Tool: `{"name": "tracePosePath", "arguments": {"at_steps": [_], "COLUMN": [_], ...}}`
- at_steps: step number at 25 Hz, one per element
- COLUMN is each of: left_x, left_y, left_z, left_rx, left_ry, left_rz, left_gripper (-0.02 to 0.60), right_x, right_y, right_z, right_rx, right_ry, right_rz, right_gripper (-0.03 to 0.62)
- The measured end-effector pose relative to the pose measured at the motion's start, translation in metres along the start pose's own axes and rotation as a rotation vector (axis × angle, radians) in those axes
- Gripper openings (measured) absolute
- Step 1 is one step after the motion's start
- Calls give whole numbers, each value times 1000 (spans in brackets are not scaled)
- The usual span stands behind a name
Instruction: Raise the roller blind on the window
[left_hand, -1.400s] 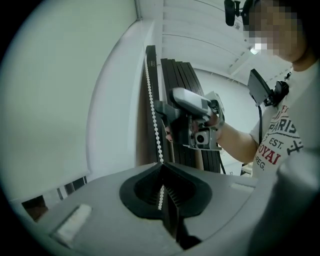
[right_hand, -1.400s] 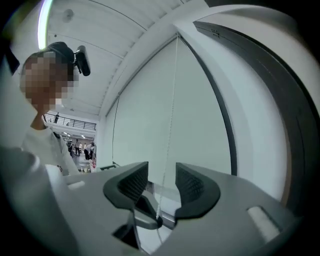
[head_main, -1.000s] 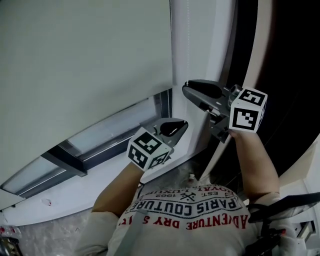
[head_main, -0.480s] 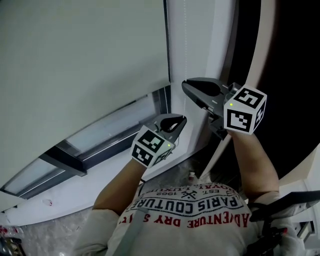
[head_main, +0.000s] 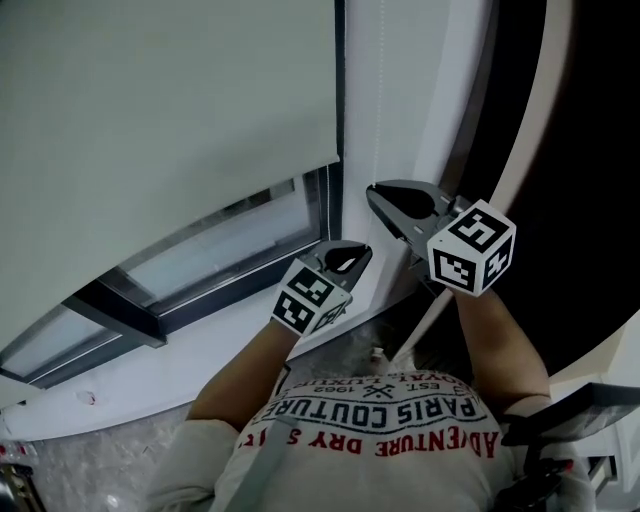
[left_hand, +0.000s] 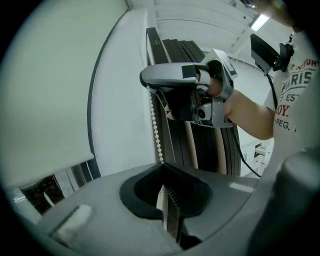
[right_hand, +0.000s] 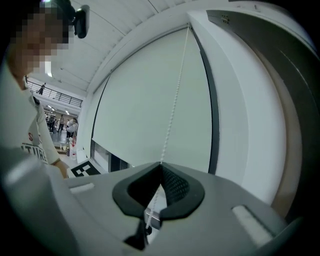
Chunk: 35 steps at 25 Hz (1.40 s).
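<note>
Head view: we are pinching the bead chain (right_hand: 171, 115) in left tongs (head_main: 351, 257) and right tongs (head_main: 379, 191), the roller blind (head_main: 170, 90) hanging only partly raised.

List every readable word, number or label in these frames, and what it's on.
"PARIS COUTURE": T-shirt, upside down in the head view.
"ADVENTURE DRY S": same shirt, the rest hidden by a strap.
"EST. 1962": same shirt, small print.
Curved line next to that: blurred, possibly "LUXURY", not certain.
Marker cubes: black-and-white square patterns only, no letters or numbers.
</note>
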<state>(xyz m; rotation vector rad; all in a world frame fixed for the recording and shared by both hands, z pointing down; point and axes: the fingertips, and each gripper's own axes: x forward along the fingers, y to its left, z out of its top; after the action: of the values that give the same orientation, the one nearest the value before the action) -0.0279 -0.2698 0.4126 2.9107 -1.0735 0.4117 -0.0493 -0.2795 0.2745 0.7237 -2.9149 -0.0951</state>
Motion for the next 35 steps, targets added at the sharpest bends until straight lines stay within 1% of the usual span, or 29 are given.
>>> {"name": "tracePosePath", "arguments": {"at_steps": [4,6,9,14,16,17,19,21,22,23,25,28,30,35], "left_x": [7,9,12,18,18,17,14,8,5,1,-7,-23,-37,-68], "left_y": [-4,-7,-10,-11,-11,-12,-9,-4,-2,0,3,8,18,46], "left_z": [-31,-43,-60,-102,-117,-122,-127,-126,-123,-117,-101,-68,-35,66], "left_rx": [-5,0,-13,-39,-31,-28,-45,-64,-65,-67,-87,-111,-108,-100], "left_ry": [35,44,67,154,189,197,187,173,163,146,95,20,-42,-222], "left_rz": [24,33,36,27,14,7,3,16,23,27,20,-10,-26,-63], "left_gripper": [3,3,3,4,5,5,6,7,17,57,89,100,100,100], "right_x": [5,7,8,13,17,19,22,25,26,27,28,28,29,31], "right_y": [5,7,9,15,21,23,25,27,28,29,30,30,31,34], "right_z": [-32,-46,-63,-105,-120,-125,-128,-127,-126,-125,-124,-123,-121,-117], "right_rx": [-16,0,31,77,82,83,83,72,67,66,76,89,93,105], "right_ry": [45,57,70,150,176,181,180,182,185,185,178,166,161,145], "right_rz": [-40,-45,-36,0,6,8,7,10,13,16,20,23,27,34], "right_gripper": [5,5,5,5,5,5,5,5,5,5,5,5,5,5]}}
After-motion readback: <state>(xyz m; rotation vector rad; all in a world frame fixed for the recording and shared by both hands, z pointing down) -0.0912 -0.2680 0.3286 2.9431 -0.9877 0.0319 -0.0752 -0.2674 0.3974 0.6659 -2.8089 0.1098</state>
